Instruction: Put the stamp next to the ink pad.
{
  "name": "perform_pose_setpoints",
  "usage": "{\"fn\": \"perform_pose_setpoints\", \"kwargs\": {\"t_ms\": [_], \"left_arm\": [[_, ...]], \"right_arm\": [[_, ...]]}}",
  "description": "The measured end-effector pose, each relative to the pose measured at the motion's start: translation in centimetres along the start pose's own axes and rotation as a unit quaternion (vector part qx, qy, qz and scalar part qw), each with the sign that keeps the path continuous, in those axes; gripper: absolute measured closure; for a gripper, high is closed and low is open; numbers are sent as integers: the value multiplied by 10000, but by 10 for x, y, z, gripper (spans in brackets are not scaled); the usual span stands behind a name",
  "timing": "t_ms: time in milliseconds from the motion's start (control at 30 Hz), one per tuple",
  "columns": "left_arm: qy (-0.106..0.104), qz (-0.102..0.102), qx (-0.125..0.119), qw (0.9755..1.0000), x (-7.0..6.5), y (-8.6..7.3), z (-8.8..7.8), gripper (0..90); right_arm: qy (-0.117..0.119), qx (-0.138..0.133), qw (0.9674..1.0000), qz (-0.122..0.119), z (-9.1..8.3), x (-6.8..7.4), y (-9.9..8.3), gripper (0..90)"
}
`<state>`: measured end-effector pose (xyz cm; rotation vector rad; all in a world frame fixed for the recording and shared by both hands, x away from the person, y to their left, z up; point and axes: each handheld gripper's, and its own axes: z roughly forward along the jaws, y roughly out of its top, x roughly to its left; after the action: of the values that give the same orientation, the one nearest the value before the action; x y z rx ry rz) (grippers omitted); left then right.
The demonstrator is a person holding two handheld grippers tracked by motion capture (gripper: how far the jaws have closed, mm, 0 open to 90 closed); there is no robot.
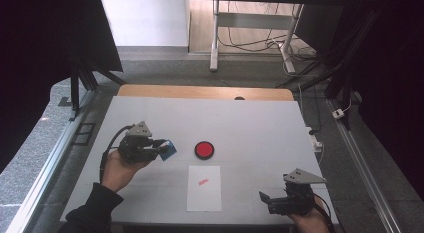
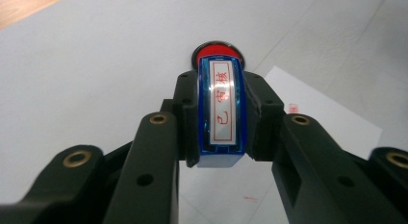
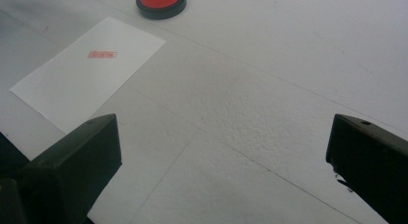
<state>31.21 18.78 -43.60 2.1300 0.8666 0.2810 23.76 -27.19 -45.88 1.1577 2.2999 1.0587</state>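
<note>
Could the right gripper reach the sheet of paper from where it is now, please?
Probably yes: the right gripper is open with nothing in it, the paper lies just beside it, and only bare table lies between.

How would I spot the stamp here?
On the white table, look left of the round red ink pad. The left gripper is shut on the stamp, a small blue block with a red-lettered label.

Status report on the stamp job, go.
Left hand-held gripper shut on blue stamp, near red ink pad. Right hand-held gripper open, empty. Paper already stamped, unobstructed.
</note>
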Motion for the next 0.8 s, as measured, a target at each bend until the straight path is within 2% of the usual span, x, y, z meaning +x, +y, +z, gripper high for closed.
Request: {"fn": "perform_pose_setpoints", "kwargs": {"t_ms": [100,333,667,800], "left_arm": [[119,-25,39,9999,3,-2,1,703],[231,-298,25,9993,14,-9,4,703],[363,-575,40,9977,25,-19,12,702],[454,-622,83,9970,27,-22,15,702]], "right_arm": [[8,8,10000,-14,-1,0,0,0],[16,18,10000,-26,-1,1,0,0],[19,80,10000,-55,0,1,0,0],[32,96,9999,-35,1,1,0,0]]}}
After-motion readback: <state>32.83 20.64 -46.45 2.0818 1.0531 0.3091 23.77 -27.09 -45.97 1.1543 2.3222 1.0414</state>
